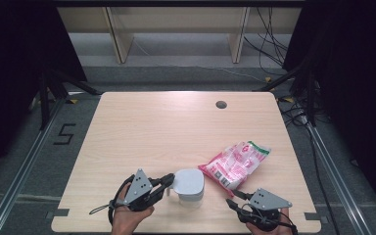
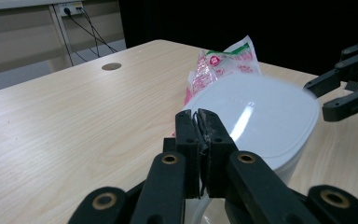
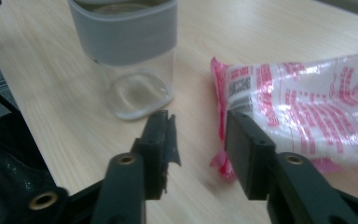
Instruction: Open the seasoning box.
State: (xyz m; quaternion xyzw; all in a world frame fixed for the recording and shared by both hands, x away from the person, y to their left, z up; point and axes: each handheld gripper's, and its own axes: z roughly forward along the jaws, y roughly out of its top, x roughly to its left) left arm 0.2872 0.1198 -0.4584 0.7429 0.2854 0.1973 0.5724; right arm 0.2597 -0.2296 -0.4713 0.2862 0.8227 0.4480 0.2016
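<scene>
A clear container with a white lid stands near the table's front edge. My left gripper reaches it from the left, and its jaws are pressed together on the lid's near edge. A pink and white snack bag lies flat to the right of the container. My right gripper sits just in front of the bag. Its jaws stand apart with only bare table between them, the right one beside the bag's corner. The container's clear base stands to the left of them.
The light wooden table has a round cable hole at the back right. Metal rails and cables run along the floor on both sides. A wooden shelf frame stands behind the table.
</scene>
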